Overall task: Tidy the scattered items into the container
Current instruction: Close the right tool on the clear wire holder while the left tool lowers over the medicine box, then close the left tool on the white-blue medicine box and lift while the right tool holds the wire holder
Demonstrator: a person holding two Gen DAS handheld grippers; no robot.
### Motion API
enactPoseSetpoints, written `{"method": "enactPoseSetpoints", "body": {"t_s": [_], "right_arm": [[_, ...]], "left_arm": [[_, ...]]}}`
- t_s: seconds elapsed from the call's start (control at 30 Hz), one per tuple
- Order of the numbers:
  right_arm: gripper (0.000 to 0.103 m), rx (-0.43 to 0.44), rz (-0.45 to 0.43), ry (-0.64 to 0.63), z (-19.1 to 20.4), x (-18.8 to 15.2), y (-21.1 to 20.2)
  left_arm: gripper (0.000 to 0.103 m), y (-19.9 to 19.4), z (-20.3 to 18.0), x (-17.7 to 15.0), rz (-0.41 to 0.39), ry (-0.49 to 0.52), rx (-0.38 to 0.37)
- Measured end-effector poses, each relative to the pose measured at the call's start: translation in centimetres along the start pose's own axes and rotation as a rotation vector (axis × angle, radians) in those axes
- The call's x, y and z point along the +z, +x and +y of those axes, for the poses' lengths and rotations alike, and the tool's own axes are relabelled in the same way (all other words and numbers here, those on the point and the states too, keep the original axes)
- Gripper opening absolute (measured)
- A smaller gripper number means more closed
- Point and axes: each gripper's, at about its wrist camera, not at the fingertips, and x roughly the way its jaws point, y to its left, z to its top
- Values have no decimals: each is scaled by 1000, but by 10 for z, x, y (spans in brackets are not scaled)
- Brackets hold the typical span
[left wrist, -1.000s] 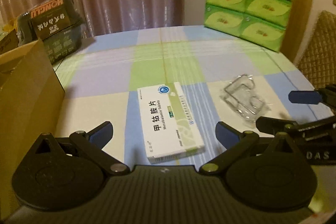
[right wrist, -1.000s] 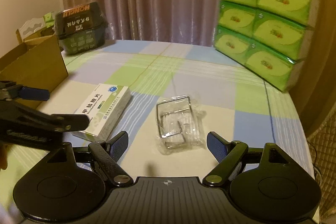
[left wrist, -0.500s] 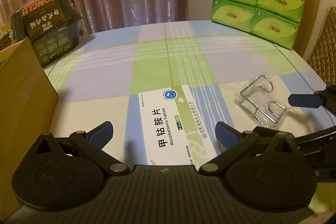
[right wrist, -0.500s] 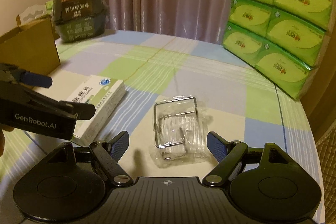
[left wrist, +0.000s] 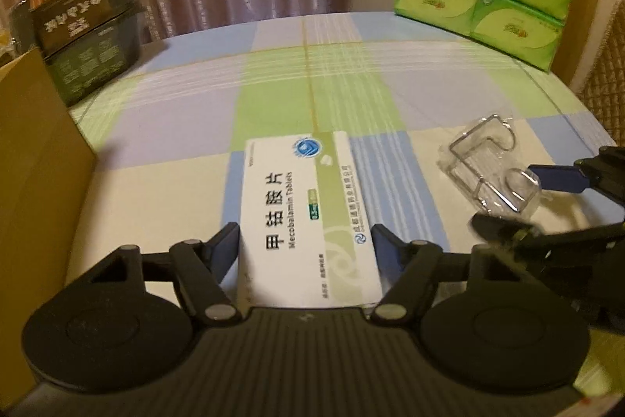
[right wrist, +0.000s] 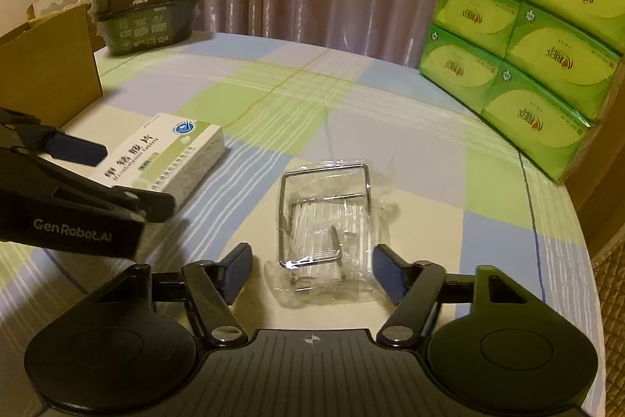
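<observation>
The left claw has come down over the white pill box. A second ago its fingers stood wide, with the box lying farther out in front. Now the near end of the box sits between the two blue pads. The jaws are closing. The left pad looks right at the box's edge. The other pad is just beside the box and may not be touching yet, so the box is not gripped for sure.

The right claw did the same thing. It dropped down and is closing around the shiny wire rack in its clear bag. The bag lies between the pads, but there is a little gap on each side. It is not held yet.

Both things lie flat on the checked tabletop, near each other but apart. The brown cardboard box stands at the left edge of the tabletop, close to the pill box. That looks like the place to put things.

So the reaching part seems done, and the grabbing has begun. The next step is likely to squeeze tight, lift, and carry both things to the cardboard box. The bag is soft and slippery, so it may crumple or slide.

Farther back sit a dark tub and a stack of green tissue packs.
</observation>
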Motion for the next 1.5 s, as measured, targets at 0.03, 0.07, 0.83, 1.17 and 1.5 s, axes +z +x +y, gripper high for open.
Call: {"method": "enactPoseSetpoints", "body": {"t_s": [0.03, 0.07, 0.83, 1.17, 1.5], "right_arm": [[47, -5, 4, -2, 0, 0, 0], [46, -5, 10, -3, 0, 0, -1], [33, -37, 112, 164, 70, -111, -178], [66, -39, 93, 104, 105, -145, -197], [66, -78, 68, 9, 108, -146, -184]], "left_arm": [[68, -1, 1, -1, 2, -3, -1], [68, -3, 1, -2, 4, -3, -5], [68, -171, -8, -142, 26, 59, -76], [68, -197, -2, -182, 25, 86, -57], [69, -179, -4, -177, 41, 111, -52]]}}
